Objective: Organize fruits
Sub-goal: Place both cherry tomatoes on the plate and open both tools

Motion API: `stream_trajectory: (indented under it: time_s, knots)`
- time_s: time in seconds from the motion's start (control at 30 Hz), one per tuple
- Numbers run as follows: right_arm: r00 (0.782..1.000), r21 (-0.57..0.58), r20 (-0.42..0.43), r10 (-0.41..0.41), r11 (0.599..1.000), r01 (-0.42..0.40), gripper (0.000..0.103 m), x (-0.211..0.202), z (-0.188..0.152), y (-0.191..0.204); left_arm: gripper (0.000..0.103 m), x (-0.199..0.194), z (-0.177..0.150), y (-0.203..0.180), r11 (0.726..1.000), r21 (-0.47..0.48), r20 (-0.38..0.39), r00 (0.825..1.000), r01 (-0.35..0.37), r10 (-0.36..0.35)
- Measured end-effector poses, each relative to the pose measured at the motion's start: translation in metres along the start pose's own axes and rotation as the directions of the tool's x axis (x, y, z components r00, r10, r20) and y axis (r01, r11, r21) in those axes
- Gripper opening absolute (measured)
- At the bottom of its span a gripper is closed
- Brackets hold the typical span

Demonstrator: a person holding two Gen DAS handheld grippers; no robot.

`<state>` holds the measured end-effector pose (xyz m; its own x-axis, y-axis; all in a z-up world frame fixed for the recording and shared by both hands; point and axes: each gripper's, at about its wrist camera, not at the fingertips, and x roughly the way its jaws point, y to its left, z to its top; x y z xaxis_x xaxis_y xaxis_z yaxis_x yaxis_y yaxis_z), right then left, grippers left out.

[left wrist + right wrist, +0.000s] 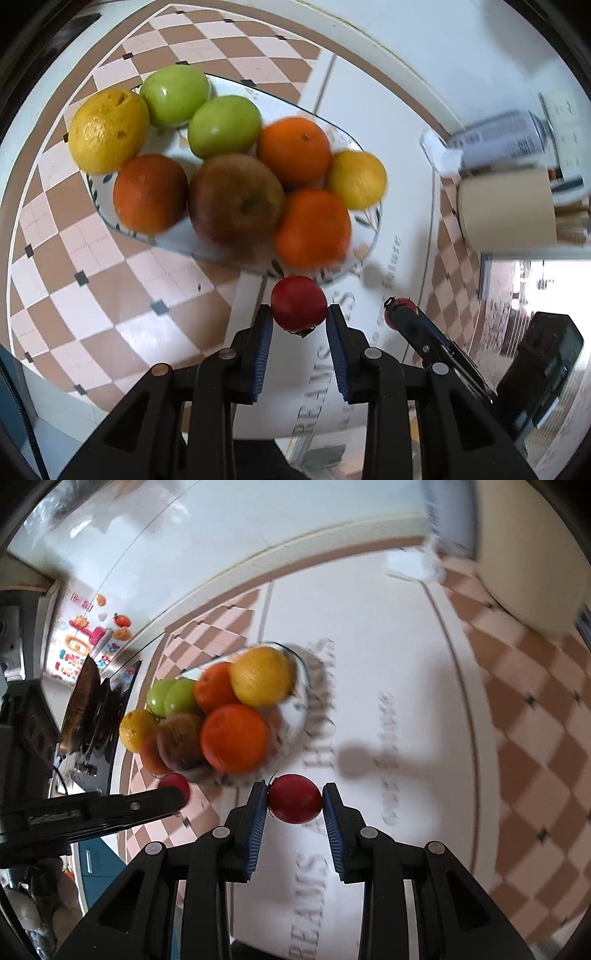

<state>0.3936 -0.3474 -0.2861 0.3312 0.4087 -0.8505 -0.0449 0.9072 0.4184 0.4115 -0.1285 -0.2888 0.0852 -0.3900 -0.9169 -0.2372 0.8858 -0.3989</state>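
A patterned plate (364, 229) holds several fruits: two green apples (221, 125), oranges (312, 227), yellow citrus (109, 131) and a brownish apple (236, 197). My left gripper (299, 314) is shut on a small red fruit (298, 307), held just in front of the plate's near rim. My right gripper (294, 798) is shut on another small red fruit (294, 798), right of the plate (301, 701). The right gripper also shows in the left wrist view (400, 314). The left gripper shows in the right wrist view (173, 794) with its red fruit (175, 784).
The table carries a checkered cloth (92, 280) with a white lettered panel (399, 184). A beige holder of sticks (509, 210) and a lying can (502, 138) are at the right. A dark tray-like object (96, 705) lies left of the plate.
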Motion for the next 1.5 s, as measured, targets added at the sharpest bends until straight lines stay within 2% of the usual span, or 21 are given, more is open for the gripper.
stream_trajectory:
  time_s: [0.13, 0.3, 0.53, 0.73, 0.8, 0.83, 0.87, 1.17, 1.27, 1.33, 1.4, 1.5]
  knots:
    - [1.0, -0.078, -0.011, -0.021, 0.997, 0.02, 0.033, 0.016, 0.015, 0.018, 0.027, 0.01, 0.015, 0.009, 0.999, -0.05, -0.004, 1.0, -0.002, 0.002]
    - [0.999, -0.149, -0.031, -0.042, 0.988, 0.037, 0.033, 0.033, 0.026, 0.027, 0.027, 0.02, 0.017, 0.014, 0.996, -0.086, -0.019, 1.0, 0.006, -0.008]
    - [0.998, -0.178, -0.056, -0.031, 0.984, 0.021, 0.034, 0.044, 0.03, 0.026, 0.027, 0.02, 0.017, 0.027, 0.989, -0.144, -0.022, 0.999, 0.035, -0.039]
    - [0.997, -0.158, -0.073, -0.022, 0.987, 0.01, 0.034, 0.049, 0.031, 0.023, 0.028, 0.021, 0.02, 0.032, 0.978, -0.196, -0.038, 0.996, 0.066, -0.075]
    - [0.997, -0.145, -0.079, -0.028, 0.989, 0.016, 0.038, 0.049, 0.032, 0.02, 0.028, 0.022, 0.02, 0.033, 0.975, -0.211, -0.043, 0.996, 0.07, -0.081]
    - [0.996, -0.141, -0.079, -0.03, 0.99, 0.019, 0.048, 0.049, 0.033, 0.02, 0.028, 0.022, 0.021, 0.034, 0.974, -0.215, -0.046, 0.996, 0.07, -0.082]
    - [0.997, -0.134, -0.077, -0.03, 0.991, 0.019, 0.055, 0.048, 0.033, 0.018, 0.028, 0.023, 0.021, 0.034, 0.974, -0.218, -0.046, 0.996, 0.069, -0.081]
    - [0.998, -0.085, -0.054, -0.02, 0.996, 0.015, 0.055, 0.033, 0.035, 0.011, 0.029, 0.025, 0.021, 0.032, 0.976, -0.208, -0.048, 0.996, 0.066, -0.078]
    - [0.999, -0.08, -0.051, -0.013, 0.997, 0.009, 0.056, 0.029, 0.035, 0.011, 0.037, 0.023, 0.021, 0.033, 0.969, -0.229, -0.038, 0.994, 0.094, -0.105]
    - [0.999, -0.084, -0.049, -0.017, 0.996, 0.013, 0.056, 0.027, 0.033, 0.011, 0.052, 0.021, 0.022, 0.033, 0.966, -0.233, -0.027, 0.992, 0.112, -0.121]
    - [0.999, -0.083, -0.046, -0.018, 0.996, 0.014, 0.056, 0.025, 0.032, 0.012, 0.061, 0.018, 0.022, 0.033, 0.966, -0.23, -0.017, 0.992, 0.121, -0.128]
    - [0.999, -0.082, -0.04, -0.026, 0.996, 0.023, 0.062, 0.023, 0.031, 0.013, 0.064, 0.016, 0.023, 0.033, 0.965, -0.228, -0.005, 0.991, 0.128, -0.133]
